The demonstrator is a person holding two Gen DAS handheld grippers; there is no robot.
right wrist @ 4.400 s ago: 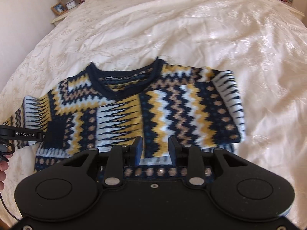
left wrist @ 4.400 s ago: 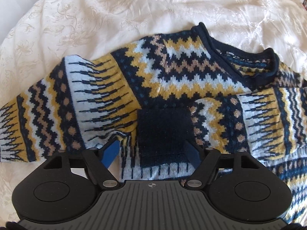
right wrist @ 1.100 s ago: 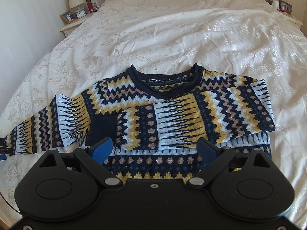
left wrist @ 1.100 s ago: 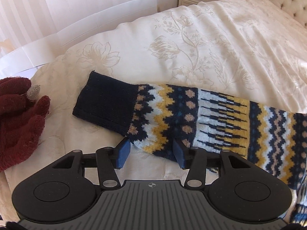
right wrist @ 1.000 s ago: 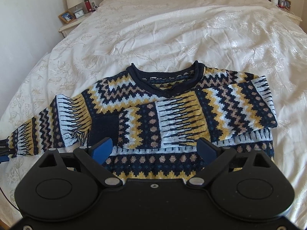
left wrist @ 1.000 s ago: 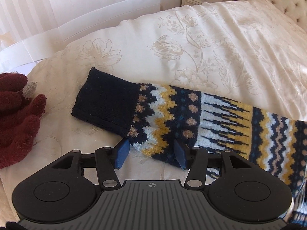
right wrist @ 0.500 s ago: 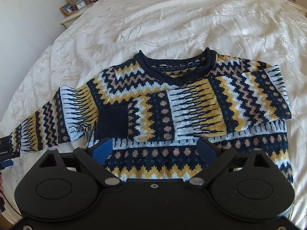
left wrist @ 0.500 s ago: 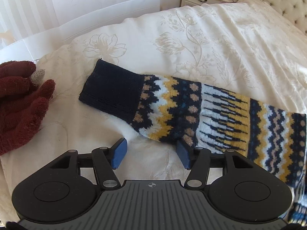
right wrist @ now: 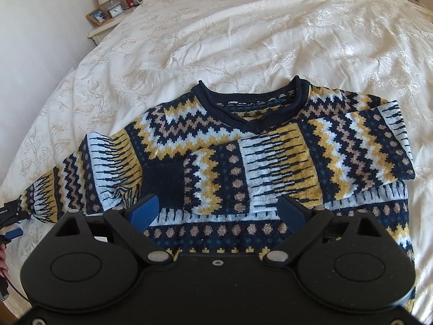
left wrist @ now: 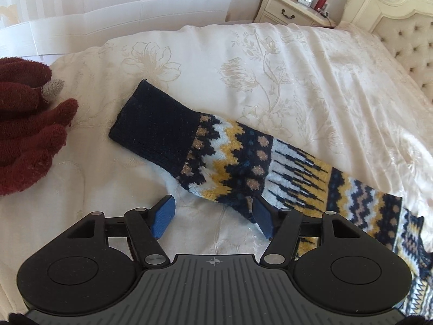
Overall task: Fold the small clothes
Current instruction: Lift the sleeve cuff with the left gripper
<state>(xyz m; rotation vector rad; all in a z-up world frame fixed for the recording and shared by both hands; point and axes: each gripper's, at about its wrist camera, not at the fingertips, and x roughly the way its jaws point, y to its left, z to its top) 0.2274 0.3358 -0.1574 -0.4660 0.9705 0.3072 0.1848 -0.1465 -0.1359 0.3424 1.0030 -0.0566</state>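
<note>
Only readable text we can find is on the little black neck label [right wrist: 233,103] sewn inside the collar of the patterned sweater [right wrist: 243,162]. It looks like "semir" in white letters, with some tinier print just right of it that's too small for us to make out. The clock [right wrist: 115,11] on the far-left nightstand [right wrist: 104,28] is too blurry to read.

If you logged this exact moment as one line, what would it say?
left gripper: open beside flat sleeve | right gripper: open above sweater | other sleeve: folded across front
</note>
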